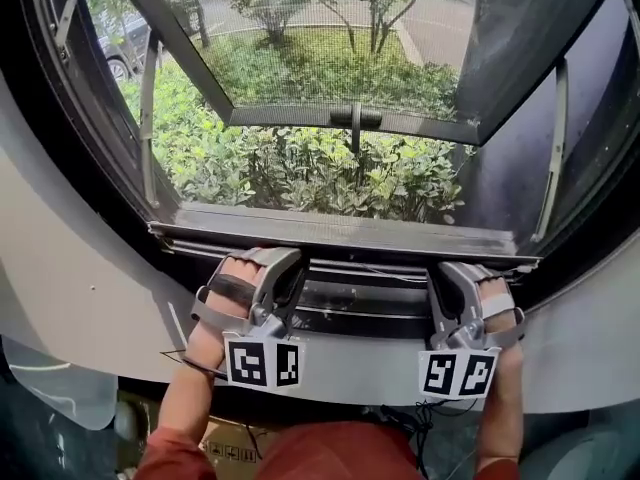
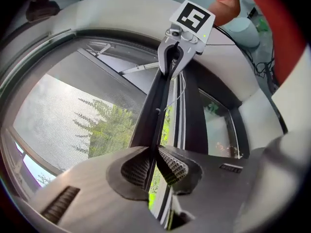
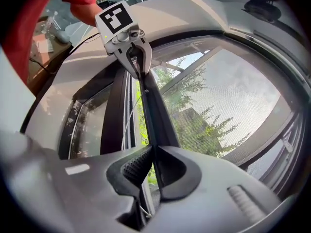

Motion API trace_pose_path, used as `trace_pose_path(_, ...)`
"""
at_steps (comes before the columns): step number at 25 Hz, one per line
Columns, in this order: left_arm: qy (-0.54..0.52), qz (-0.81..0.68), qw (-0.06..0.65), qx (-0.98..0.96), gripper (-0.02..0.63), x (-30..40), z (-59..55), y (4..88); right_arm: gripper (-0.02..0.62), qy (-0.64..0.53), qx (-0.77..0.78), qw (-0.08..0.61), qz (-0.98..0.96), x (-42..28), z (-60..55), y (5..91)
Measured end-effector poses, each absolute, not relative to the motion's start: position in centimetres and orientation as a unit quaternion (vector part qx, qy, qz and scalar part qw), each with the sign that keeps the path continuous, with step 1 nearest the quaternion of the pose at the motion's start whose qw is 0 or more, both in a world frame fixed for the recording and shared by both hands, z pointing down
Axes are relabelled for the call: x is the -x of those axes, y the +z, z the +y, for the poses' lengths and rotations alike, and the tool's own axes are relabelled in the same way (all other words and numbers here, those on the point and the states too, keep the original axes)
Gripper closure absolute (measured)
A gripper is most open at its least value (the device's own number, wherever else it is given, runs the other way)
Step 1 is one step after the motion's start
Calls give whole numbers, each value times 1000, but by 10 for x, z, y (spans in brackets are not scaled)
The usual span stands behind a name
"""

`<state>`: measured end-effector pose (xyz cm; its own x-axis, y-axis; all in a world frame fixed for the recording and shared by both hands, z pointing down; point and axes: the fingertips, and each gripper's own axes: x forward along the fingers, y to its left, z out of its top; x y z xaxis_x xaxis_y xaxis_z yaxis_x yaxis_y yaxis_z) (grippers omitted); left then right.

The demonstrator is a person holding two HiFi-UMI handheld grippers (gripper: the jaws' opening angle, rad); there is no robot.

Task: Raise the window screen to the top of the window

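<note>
The window screen's dark bottom bar [image 1: 340, 230] runs across the window a little above the sill, with the fine mesh [image 1: 300, 168] above it. My left gripper [image 1: 285, 260] grips the bar near its left part, and my right gripper [image 1: 450, 268] grips it near its right end. In the left gripper view the ribbed pads [image 2: 172, 164] are shut on the bar's edge [image 2: 151, 115], with the mesh [image 2: 73, 115] to the left. In the right gripper view my right gripper [image 3: 154, 161] clamps the same bar [image 3: 154, 110]. Each gripper view shows the other gripper at the bar's far end.
Beyond the mesh an outward-swung window sash with a handle [image 1: 355, 118] hangs over green bushes [image 1: 300, 173]. Metal stays [image 1: 148, 118] stand at both sides of the dark frame. The white sill [image 1: 80, 298] lies below my hands. A cardboard box [image 1: 230, 453] sits on the floor.
</note>
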<state>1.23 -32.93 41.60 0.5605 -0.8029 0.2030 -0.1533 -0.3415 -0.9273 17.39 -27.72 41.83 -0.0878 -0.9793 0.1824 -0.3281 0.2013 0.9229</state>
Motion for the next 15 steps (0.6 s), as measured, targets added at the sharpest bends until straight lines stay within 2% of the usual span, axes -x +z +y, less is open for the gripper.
trace_pose_path(15, -326, 396, 560, 650, 569, -14, -335, 346, 560, -460, -539, 472, -525, -175, -284, 351)
